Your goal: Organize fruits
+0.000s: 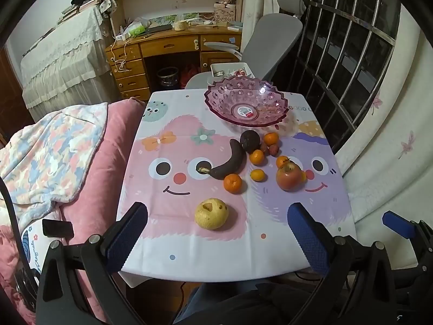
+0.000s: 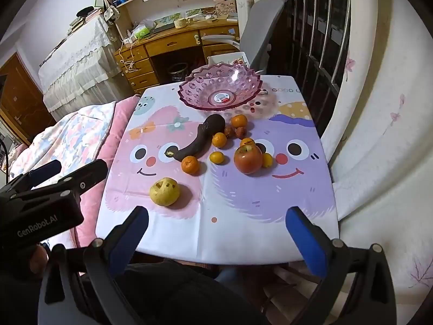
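A pink plastic bowl (image 1: 245, 102) (image 2: 220, 88) stands empty at the table's far side. In front of it lie a blackened banana (image 1: 230, 161) (image 2: 196, 140), a dark avocado (image 1: 249, 140), several small oranges (image 1: 232, 182) (image 2: 190, 164), a red apple (image 1: 288, 176) (image 2: 248, 159) and, nearest, a yellow pear (image 1: 211, 213) (image 2: 164, 187). My left gripper (image 1: 216, 233) is open and empty over the near edge, just short of the pear. My right gripper (image 2: 216, 233) is open and empty over the near edge, the apple ahead of it.
The table has a cartoon cloth (image 1: 189, 243). A bed with pink bedding (image 1: 81, 162) is close on the left. A grey chair (image 1: 270, 40) and wooden desk (image 1: 167, 46) stand behind. A barred window (image 1: 351, 54) is at right. The left gripper shows in the right wrist view (image 2: 56, 174).
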The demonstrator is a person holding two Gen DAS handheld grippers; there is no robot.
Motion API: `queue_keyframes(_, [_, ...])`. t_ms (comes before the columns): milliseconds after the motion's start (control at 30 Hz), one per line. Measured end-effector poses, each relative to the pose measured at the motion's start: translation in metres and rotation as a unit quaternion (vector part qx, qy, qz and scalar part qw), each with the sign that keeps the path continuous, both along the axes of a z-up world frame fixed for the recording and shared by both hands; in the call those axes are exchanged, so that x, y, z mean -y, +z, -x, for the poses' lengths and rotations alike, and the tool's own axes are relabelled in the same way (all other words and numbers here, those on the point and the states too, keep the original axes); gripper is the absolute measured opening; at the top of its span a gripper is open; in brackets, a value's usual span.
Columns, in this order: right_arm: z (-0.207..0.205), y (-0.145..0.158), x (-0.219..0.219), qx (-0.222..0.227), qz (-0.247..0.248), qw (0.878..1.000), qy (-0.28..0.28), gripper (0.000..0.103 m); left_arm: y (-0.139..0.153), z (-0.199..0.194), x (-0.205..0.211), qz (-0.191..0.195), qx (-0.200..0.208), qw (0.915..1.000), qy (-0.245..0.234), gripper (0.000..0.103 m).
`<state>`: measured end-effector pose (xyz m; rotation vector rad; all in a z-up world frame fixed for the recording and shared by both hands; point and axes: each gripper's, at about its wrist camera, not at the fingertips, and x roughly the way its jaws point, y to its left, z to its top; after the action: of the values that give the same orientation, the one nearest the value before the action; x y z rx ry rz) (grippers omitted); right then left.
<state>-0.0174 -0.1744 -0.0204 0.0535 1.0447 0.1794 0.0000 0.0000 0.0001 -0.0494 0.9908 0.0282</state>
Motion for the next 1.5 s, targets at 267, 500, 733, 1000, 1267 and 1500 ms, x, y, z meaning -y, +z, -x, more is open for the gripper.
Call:
queue_keyframes(267, [-0.006,-0.005,-0.001,0.000,0.002,1.000,-0.003,0.102,0.003,-0.003,-0.002,-0.007,-0.001,1.0000,0.001,0.103])
queue_keyframes(500, [-0.005,0.002,0.004,0.002,0.001,1.000,-0.006,0.102,0.004,-0.003,-0.002,-0.007,0.000,1.0000,0.003,0.103])
queue_keyframes(733, [-0.007,0.000,0.003,-0.001,0.001,1.000,-0.008,0.102,0.005,-0.003,-0.007,-0.007,-0.001,1.0000,0.003,0.103])
queue_keyframes(1000, [-0.008,-0.004,0.001,-0.001,0.002,1.000,-0.010,0.102,-0.007,0.001,-0.012,-0.005,-0.006,1.0000,0.005,0.103])
queue_keyframes(1267, [-0.008,-0.007,-0.002,0.009,0.003,1.000,-0.014,0.102,-0.006,0.001,-0.018,-0.006,-0.013,0.9998,0.012,0.103])
queue_keyframes(1500, [-0.009,-0.005,-0.004,0.004,-0.013,0.999,-0.032,0.102,-0.007,-0.008,-0.032,-0.006,-0.012,0.9997,0.022,0.103])
